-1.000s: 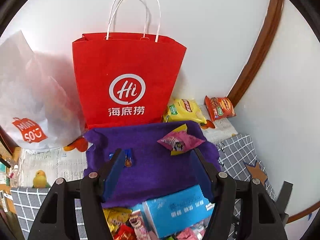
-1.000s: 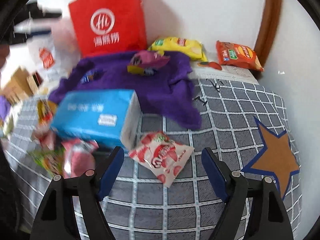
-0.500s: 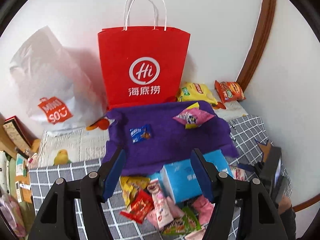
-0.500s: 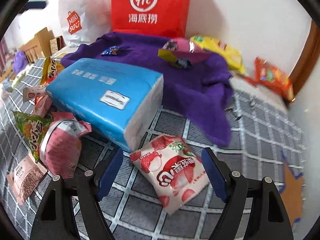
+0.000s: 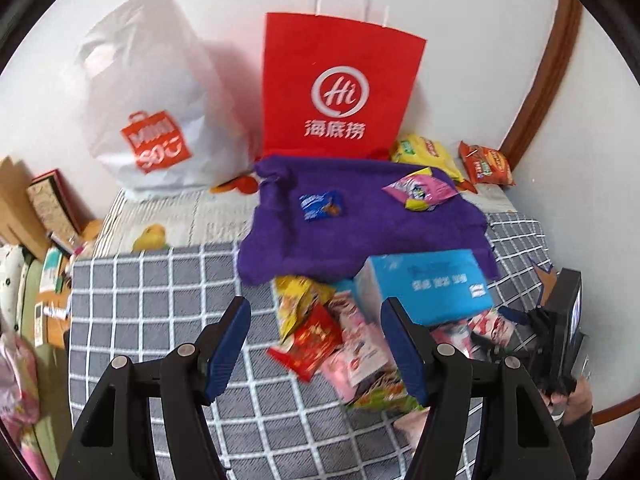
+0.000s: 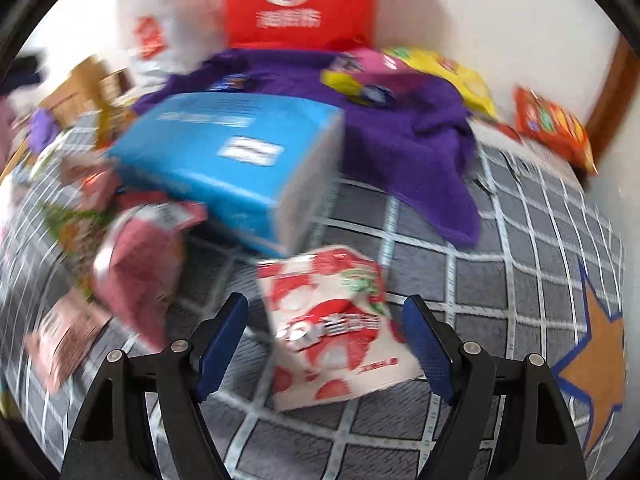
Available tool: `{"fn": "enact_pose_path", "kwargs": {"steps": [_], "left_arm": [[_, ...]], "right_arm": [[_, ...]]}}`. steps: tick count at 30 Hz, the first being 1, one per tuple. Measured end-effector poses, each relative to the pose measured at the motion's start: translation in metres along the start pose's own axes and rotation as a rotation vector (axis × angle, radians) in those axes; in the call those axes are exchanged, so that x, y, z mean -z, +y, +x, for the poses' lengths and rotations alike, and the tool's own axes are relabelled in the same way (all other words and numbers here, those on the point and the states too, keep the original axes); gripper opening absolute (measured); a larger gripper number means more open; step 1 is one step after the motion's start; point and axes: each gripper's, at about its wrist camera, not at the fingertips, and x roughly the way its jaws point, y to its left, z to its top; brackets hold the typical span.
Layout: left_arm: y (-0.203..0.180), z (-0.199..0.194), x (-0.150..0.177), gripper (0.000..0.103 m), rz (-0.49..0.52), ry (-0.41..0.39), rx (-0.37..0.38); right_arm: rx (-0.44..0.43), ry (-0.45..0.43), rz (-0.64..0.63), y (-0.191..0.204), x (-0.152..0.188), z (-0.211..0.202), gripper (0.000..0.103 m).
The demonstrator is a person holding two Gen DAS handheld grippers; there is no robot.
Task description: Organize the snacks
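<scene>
Two tongs are seen over a surface covered by a grey checked cloth [image 5: 160, 300]. The left tongs [image 5: 316, 344] are held spread, with nothing pinched; beyond their tips a heap of snack packets [image 5: 320, 332] is seen, blurred, just beside a blue tissue pack [image 5: 428, 284]. The right tongs [image 6: 324, 340] are closing, and a red-and-white strawberry packet [image 6: 332, 328] is framed between the blue pads without being pressed by them. The packet is laid flat on the checked cloth, just in front of the tissue pack's near corner. A purple towel [image 5: 360, 224] is spread behind the tissue pack, and a small blue packet [image 5: 322, 206] and a pink-and-yellow packet [image 5: 420, 192] are laid on it. A red paper bag [image 5: 340, 92] and a white plastic bag [image 5: 148, 100] are stood against the wall. A yellow packet [image 5: 428, 152] and an orange packet [image 5: 486, 162] are placed beside the towel's far corner.
</scene>
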Motion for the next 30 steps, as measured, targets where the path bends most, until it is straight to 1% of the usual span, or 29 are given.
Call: {"fn": "enact_pose_path", "kwargs": {"steps": [1, 3, 5, 6, 7, 10, 12, 15, 17, 20, 22, 24, 27, 29, 30], "left_arm": [[0.002, 0.0, 0.005, 0.065, -0.004, 0.0, -0.012], [0.007, 0.003, 0.012, 0.065, -0.017, 0.001, -0.029], [0.012, 0.01, 0.021, 0.065, -0.03, 0.009, -0.049], [0.014, 0.014, 0.025, 0.065, -0.035, 0.014, -0.057], [0.015, 0.021, 0.029, 0.065, -0.039, 0.022, -0.064], [0.017, 0.04, 0.038, 0.065, -0.053, 0.045, -0.069], [0.018, 0.05, 0.04, 0.065, -0.067, 0.046, -0.069], [0.018, 0.065, 0.035, 0.065, -0.076, 0.037, -0.051], [0.016, 0.074, 0.031, 0.065, -0.066, 0.047, -0.057], [0.014, 0.088, 0.021, 0.065, -0.071, 0.048, -0.036], [0.01, 0.097, 0.014, 0.065, -0.063, 0.049, -0.042], [0.007, 0.11, 0.009, 0.065, -0.055, 0.056, -0.052], [0.009, 0.125, 0.007, 0.065, -0.069, 0.059, -0.049], [0.011, 0.13, 0.008, 0.065, -0.073, 0.046, -0.047], [0.012, 0.132, 0.009, 0.064, -0.073, 0.041, -0.046]], "right_arm": [[-0.006, -0.017, 0.017, -0.002, 0.0, -0.002, 0.06], [0.023, -0.024, 0.026, -0.001, 0.002, -0.006, 0.055], [0.095, -0.053, 0.056, -0.001, 0.007, -0.012, 0.055], [0.118, -0.067, 0.082, -0.004, 0.011, -0.014, 0.055], [0.123, -0.075, 0.103, -0.006, 0.014, -0.016, 0.055], [0.11, -0.102, 0.172, -0.014, 0.024, -0.016, 0.055], [0.112, -0.12, 0.193, -0.016, 0.028, -0.017, 0.055], [0.141, -0.11, 0.185, -0.015, 0.026, -0.014, 0.056], [0.156, -0.106, 0.182, -0.013, 0.025, -0.013, 0.056], [0.149, -0.107, 0.187, -0.015, 0.024, -0.012, 0.056], [0.138, -0.107, 0.195, -0.017, 0.025, -0.012, 0.056], [0.146, -0.106, 0.192, -0.016, 0.025, -0.012, 0.056], [0.181, -0.102, 0.173, -0.011, 0.023, -0.011, 0.057], [0.169, -0.103, 0.182, -0.014, 0.023, -0.011, 0.057], [0.162, -0.103, 0.187, -0.015, 0.024, -0.011, 0.057]]}}
